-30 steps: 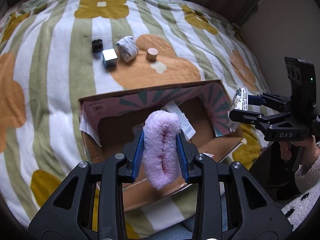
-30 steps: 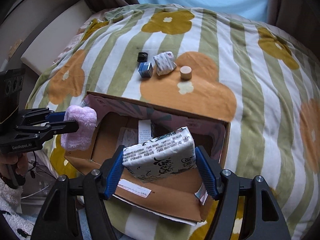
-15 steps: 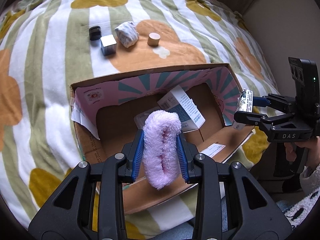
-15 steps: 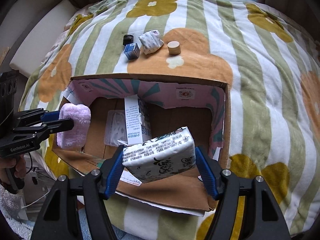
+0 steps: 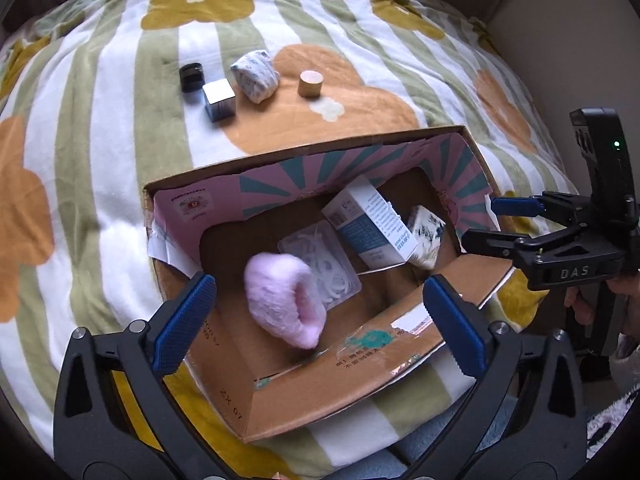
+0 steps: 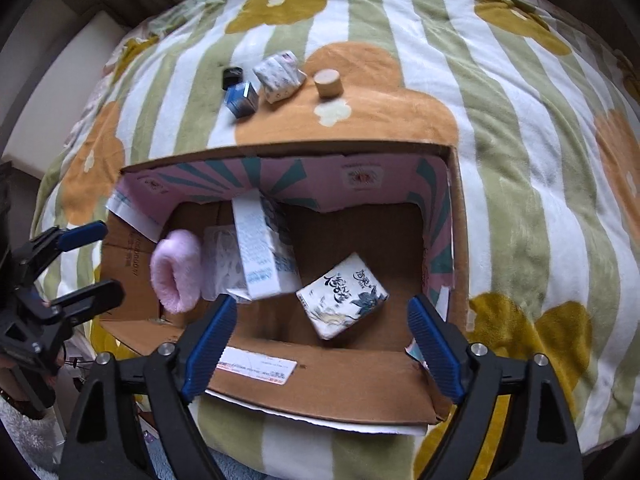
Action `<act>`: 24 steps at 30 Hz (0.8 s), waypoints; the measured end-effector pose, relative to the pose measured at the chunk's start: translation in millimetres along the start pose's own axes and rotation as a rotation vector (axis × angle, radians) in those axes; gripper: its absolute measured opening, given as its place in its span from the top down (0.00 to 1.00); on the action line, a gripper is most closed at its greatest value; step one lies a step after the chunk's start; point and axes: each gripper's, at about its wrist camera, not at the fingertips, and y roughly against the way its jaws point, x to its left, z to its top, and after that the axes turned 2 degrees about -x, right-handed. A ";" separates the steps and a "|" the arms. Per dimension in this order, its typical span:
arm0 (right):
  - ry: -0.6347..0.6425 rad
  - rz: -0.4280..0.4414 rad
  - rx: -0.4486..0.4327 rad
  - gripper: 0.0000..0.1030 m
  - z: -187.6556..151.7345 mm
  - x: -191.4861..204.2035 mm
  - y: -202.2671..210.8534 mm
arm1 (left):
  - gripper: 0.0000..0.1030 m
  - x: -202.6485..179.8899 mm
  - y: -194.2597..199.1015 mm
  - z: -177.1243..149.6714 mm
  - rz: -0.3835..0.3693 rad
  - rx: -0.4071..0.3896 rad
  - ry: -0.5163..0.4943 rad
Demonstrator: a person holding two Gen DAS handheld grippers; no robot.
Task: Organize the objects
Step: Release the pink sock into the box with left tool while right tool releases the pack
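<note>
Blanket (image 5: 120, 128): white and green stripes, orange and mustard flowers. Cardboard box (image 5: 320, 396): brown, pink-and-teal sunburst lining. Fluffy item (image 5: 284, 300): pale pink. Tissue pack (image 6: 342, 294): white, dark floral print.

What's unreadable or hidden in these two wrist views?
- Pink plush: motion-blurred in the left view; resting or falling unclear.
- Clear packet: partly covered by the plush and white carton, both views.
- Box near floor: hidden by its front flap, right view.
- Tissue pack text: too small.

Both wrist views close above, facing down-forward, sharing the cardboard box (image 5: 360, 364) (image 6: 320, 384) on blanket (image 5: 100, 168).
</note>
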 end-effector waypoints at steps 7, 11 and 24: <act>0.003 -0.051 0.008 0.18 0.6 -2.9 1.8 | 0.00 1.8 -12.2 4.4 -0.004 0.024 0.021; 0.017 -0.054 0.016 0.18 2.0 -4.1 1.2 | 0.00 2.3 -6.3 5.8 -0.001 0.020 0.022; 0.050 -0.047 0.018 0.18 11.2 -0.6 1.1 | 0.00 0.5 -0.1 11.4 0.008 0.022 0.036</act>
